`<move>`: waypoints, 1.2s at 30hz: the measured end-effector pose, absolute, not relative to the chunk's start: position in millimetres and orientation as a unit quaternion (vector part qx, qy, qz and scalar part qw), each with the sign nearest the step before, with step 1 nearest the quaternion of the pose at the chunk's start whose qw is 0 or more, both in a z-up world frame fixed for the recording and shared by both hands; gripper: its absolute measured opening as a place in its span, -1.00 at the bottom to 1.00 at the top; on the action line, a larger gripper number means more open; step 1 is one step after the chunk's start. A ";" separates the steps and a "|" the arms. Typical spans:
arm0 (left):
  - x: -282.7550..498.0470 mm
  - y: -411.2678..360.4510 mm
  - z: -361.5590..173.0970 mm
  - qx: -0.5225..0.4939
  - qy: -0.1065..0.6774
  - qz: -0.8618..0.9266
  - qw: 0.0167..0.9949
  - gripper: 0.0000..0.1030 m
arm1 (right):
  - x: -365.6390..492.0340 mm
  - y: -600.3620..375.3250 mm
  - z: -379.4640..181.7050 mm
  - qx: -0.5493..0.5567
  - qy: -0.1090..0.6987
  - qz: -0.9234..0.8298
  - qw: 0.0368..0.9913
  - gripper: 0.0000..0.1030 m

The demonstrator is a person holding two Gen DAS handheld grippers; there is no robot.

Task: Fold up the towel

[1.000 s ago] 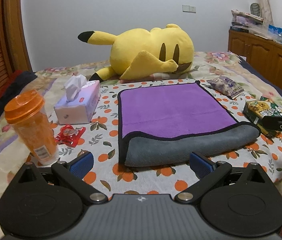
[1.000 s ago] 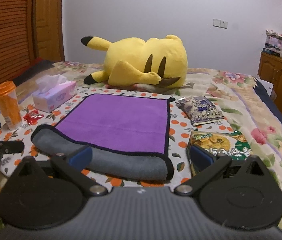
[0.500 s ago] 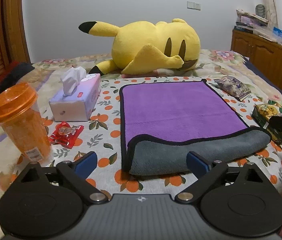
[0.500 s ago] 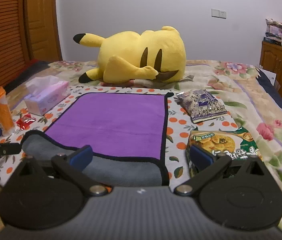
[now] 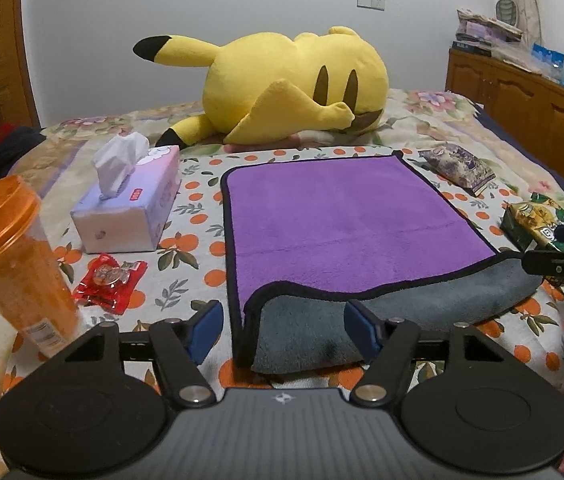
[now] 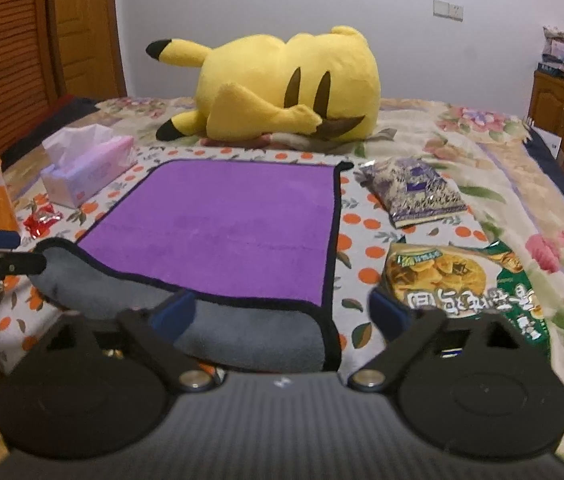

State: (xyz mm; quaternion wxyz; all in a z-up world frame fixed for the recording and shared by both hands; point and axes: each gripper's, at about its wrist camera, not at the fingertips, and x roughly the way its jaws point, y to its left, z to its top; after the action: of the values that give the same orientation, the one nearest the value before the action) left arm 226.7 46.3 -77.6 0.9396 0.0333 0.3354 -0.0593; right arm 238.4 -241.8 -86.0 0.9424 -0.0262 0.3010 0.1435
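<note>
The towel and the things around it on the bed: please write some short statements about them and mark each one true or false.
1. The towel shows purple on top, and its near edge is turned over to show grey. True.
2. The tissue box lies on top of the towel. False: it stands beside the towel, on the patterned cloth, apart from it.
3. Both grippers, the left gripper and the right gripper, have their fingers open at the near edge. True.
4. The orange bottle lies on its side. False: it stands upright.
5. The yellow plush toy lies beyond the towel's far edge. True.
</note>
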 end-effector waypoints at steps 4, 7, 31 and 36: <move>235.2 49.6 -82.2 0.032 0.343 -0.059 0.937 0.29 | 245.1 -242.5 -90.9 -0.025 0.310 0.144 0.939 0.72; 242.4 52.8 -86.1 0.029 0.348 -0.059 0.935 0.27 | 249.2 -243.7 -93.5 -0.022 0.316 0.147 0.937 0.72; 263.3 65.8 -110.6 -0.001 0.398 -0.068 0.915 -0.05 | 276.0 -254.8 -114.9 0.013 0.380 0.169 0.909 0.52; 263.2 64.7 -110.4 -0.001 0.398 -0.069 0.915 -0.14 | 277.0 -254.7 -114.5 0.014 0.382 0.180 0.907 0.11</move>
State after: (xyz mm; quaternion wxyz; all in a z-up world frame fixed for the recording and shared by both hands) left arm 263.2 64.7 -110.4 0.9146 -0.0007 0.3984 -0.0694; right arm 277.0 -254.7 -114.5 0.9066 0.0139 0.3816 0.1797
